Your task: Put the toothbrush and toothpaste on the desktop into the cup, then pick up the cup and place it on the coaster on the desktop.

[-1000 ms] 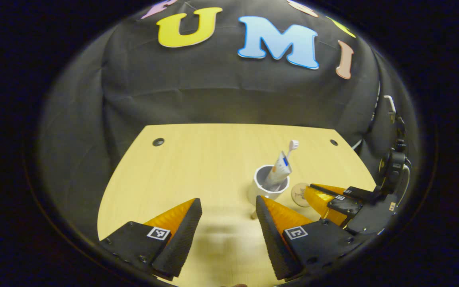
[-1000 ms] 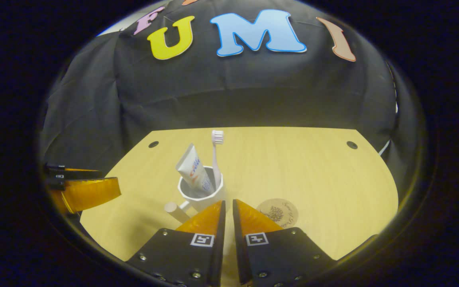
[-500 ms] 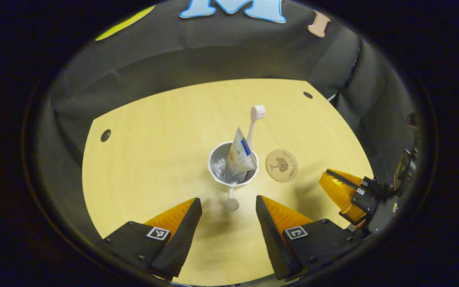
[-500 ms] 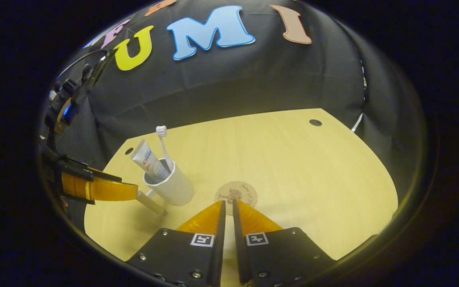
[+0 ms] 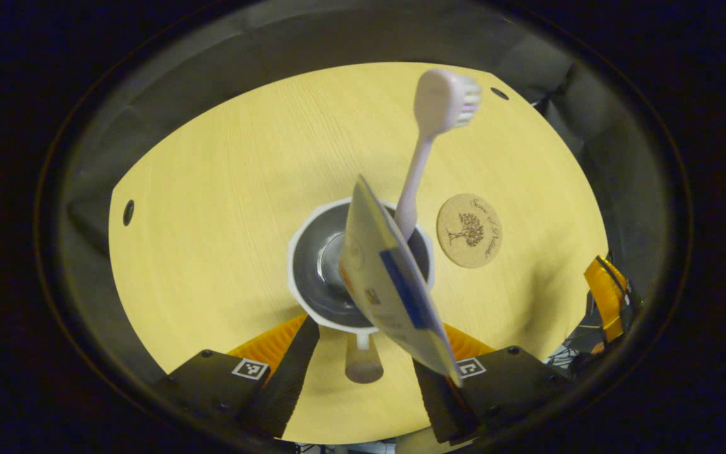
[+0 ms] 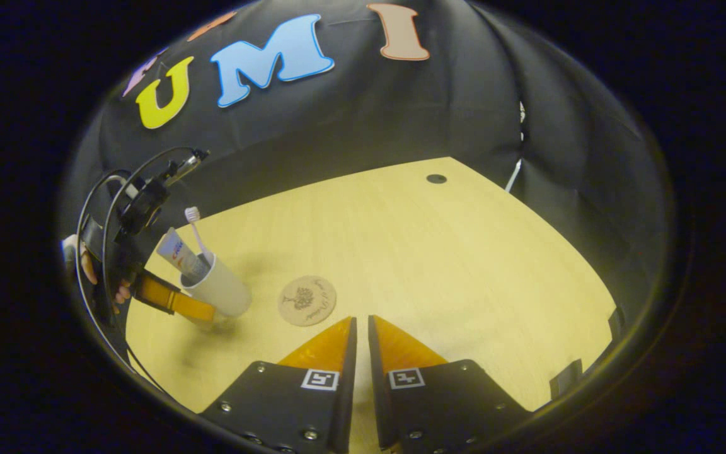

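Beside the coaster (image 5: 469, 230), the cup (image 5: 312, 265) now sits between the open left claw (image 5: 363, 340) fingers, which have closed in around its handle without yet gripping. Toothbrush (image 5: 429, 139) and toothpaste (image 5: 388, 284) stand inside it, so only the lift onto the coaster remains. Farther from the coaster, the right claw (image 6: 357, 334) is nearly closed on nothing.

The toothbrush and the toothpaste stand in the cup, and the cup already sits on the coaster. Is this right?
Not quite. The right gripper view shows the cup on the desktop beside the coaster, not on it. Toothbrush and toothpaste do stand in it.
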The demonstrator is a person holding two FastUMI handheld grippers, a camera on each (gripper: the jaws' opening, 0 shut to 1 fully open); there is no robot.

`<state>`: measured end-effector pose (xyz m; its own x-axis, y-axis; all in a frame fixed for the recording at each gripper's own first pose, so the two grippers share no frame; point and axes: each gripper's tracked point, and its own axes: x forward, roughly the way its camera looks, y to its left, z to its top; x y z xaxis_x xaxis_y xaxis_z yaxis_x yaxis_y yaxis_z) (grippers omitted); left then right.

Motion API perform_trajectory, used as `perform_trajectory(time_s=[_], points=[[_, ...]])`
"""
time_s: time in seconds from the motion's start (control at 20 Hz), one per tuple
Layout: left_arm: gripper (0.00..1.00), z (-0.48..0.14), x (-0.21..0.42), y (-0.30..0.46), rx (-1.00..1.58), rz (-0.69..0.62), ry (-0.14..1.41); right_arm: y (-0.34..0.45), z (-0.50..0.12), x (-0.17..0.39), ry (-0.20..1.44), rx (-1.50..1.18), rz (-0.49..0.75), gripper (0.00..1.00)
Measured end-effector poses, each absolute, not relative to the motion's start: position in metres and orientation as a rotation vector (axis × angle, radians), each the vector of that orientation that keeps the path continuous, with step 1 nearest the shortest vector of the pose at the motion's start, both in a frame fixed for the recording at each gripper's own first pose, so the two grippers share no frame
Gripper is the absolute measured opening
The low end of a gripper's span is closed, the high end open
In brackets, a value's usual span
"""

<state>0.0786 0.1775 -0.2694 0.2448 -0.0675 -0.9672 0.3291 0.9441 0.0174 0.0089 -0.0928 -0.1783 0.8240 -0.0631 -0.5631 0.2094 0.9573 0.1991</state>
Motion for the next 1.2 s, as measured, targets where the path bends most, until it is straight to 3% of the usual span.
perform_trajectory(time_s=[0.05, 0.15, 0.45, 0.6, 1.2], points=[[0.94, -0.274, 0.079, 0.179, 0.244, -0.272, 1.324, -0.097, -0.179, 0.006, 0.589, 0.265, -0.161, 0.15], [0.82, -0.283, 0.084, 0.177, 0.258, -0.274, 1.346, -0.104, -0.181, 0.002, 0.595, 0.274, -0.183, 0.15], [0.78, -0.280, 0.091, 0.177, 0.332, -0.285, 1.332, -0.115, -0.188, -0.001, 0.618, 0.283, -0.209, 0.15], [0.34, -0.283, 0.091, 0.172, 0.287, -0.279, 1.317, -0.113, -0.190, 0.002, 0.627, 0.289, -0.201, 0.15], [0.30, -0.273, 0.093, 0.126, 0.269, -0.360, 1.253, -0.114, -0.190, 0.001, 0.629, 0.289, -0.187, 0.15]])
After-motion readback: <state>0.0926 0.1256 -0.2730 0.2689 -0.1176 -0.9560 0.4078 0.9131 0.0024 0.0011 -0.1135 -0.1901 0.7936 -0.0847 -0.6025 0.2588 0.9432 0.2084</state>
